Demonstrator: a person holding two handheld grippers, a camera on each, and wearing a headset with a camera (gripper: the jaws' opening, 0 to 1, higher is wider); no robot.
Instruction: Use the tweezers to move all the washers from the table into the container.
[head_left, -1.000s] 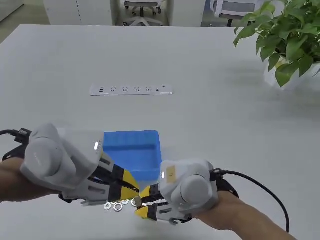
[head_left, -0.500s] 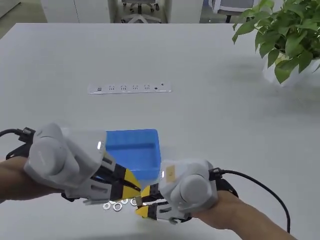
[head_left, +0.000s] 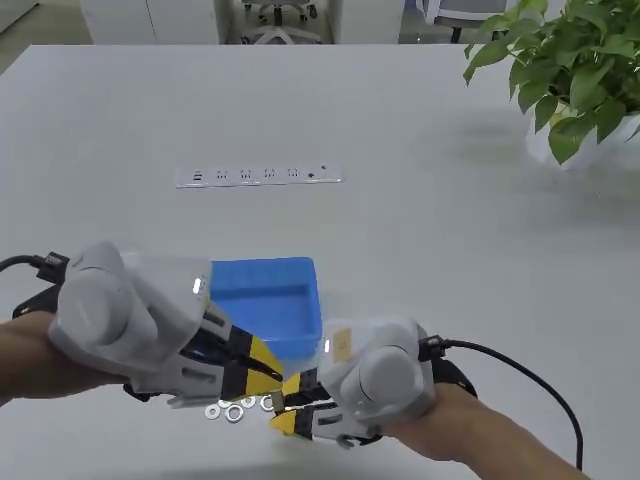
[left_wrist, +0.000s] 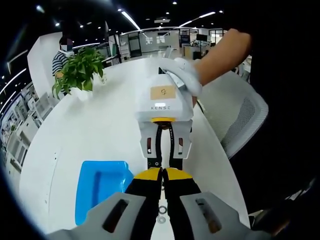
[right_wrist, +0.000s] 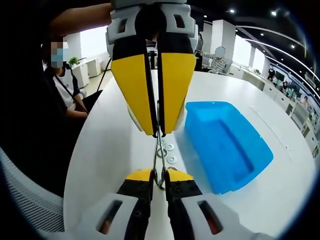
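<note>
- Washers (head_left: 234, 412), at least 3, lie on the table (head_left: 420, 230) just under the jaw tips, at 6 o'clock of the blue container (head_left: 262, 305).
- Tweezers (right_wrist: 158, 150) run 12-to-6 in the right gripper view. The left gripper (head_left: 268, 380) and right gripper (head_left: 288, 408) each pinch 1 end, jaws pressed together.
- Container looks empty, near the washers at their 12 o'clock.

Open-plan office, long white table (head_left: 420, 250) carrying a power strip (head_left: 258, 176), potted plant (head_left: 570, 70) near its right edge, swivel chairs (head_left: 285, 15) past its far edge, mesh-backed chair (left_wrist: 240, 120), ceiling light strips (left_wrist: 131, 20), people (right_wrist: 218, 60) at further desks.
</note>
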